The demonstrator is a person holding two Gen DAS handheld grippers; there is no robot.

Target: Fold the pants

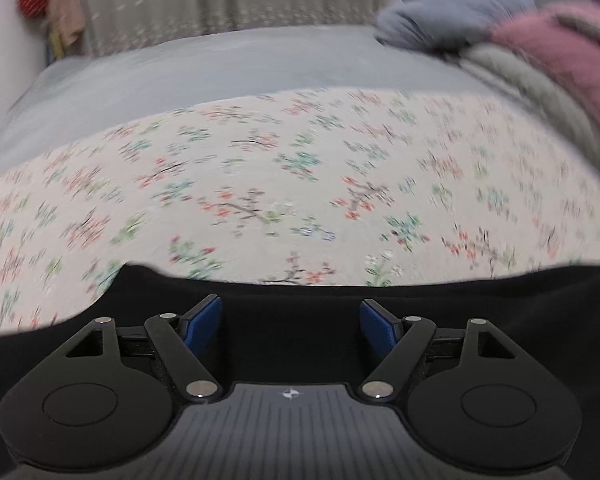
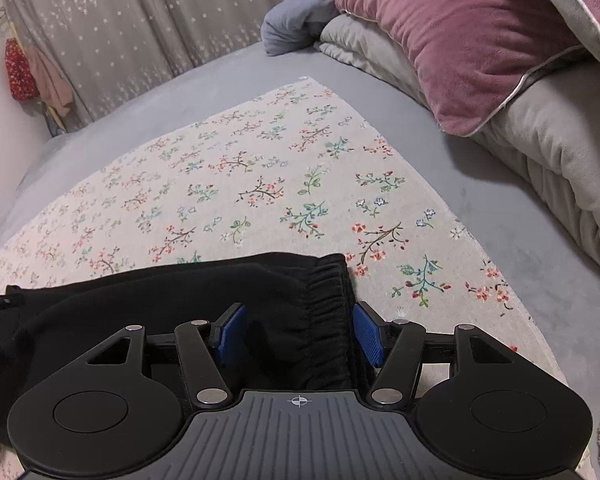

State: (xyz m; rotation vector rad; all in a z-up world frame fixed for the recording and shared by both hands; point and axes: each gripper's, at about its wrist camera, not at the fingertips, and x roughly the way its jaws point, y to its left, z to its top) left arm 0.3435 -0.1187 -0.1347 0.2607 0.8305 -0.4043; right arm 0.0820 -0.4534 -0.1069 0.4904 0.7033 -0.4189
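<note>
Black pants (image 2: 204, 300) lie on a floral cloth (image 2: 260, 184) spread over a grey bed. Their gathered elastic waistband (image 2: 332, 304) sits between the blue pads (image 2: 366, 334) of my right gripper (image 2: 298, 332). Those pads stand apart on either side of the band and do not visibly squeeze it. In the blurred left wrist view, my left gripper (image 1: 292, 322) hangs open over another stretch of the black pants (image 1: 292, 300), near their far edge. Its blue pads (image 1: 204, 322) are wide apart with only flat fabric under them.
A pink pillow (image 2: 460, 40) and a folded grey quilt (image 2: 548, 152) lie piled at the right, with a blue-grey garment (image 2: 296, 20) behind them. A star-patterned curtain (image 2: 140, 20) hangs at the back, and clothes (image 2: 18, 68) hang at the far left.
</note>
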